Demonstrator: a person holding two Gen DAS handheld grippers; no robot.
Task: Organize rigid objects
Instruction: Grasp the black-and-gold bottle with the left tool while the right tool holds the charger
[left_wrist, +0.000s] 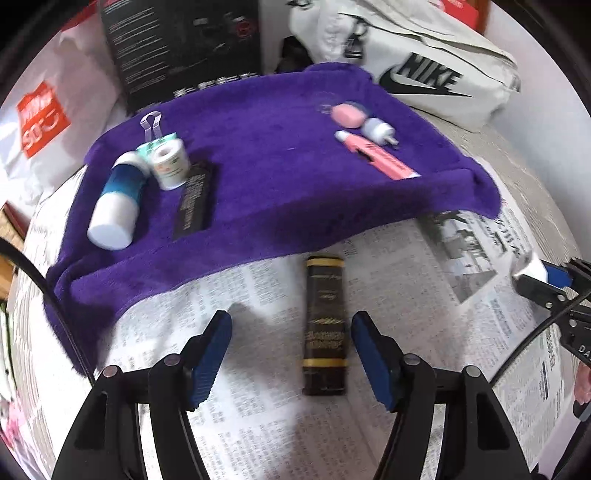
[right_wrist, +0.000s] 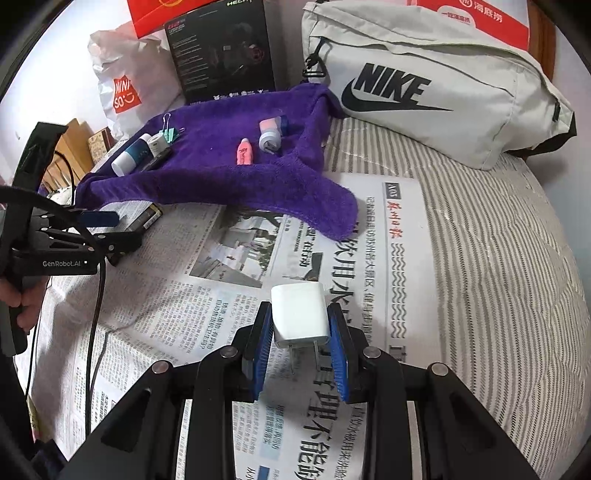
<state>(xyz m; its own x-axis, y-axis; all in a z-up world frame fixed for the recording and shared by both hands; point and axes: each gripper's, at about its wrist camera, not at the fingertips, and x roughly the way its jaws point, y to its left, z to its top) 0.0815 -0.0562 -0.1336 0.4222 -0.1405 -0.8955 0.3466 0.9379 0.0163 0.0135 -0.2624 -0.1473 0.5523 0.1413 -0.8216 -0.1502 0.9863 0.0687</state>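
L tool (left_wrist: 291, 354) is hanging w/ jaws apart over the dark box (left_wrist: 325, 325), lying on newspaper (left_wrist: 236, 288) just off the towel's (left_wrist: 258, 177) near edge; box is sitting off-centre, so it's needing centring before closing. R tool (right_wrist: 298, 339) is clamping the charger (right_wrist: 299, 314).

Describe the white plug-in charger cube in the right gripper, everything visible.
The small white plastic charger cube, glossy with rounded edges, is clamped on two opposite sides by the right gripper's blue ribbed pads. Two thin metal prongs stick out of its near face, toward the camera. It hangs above the printed newspaper, seemingly clear of it. In the left wrist view it shows at the right edge.
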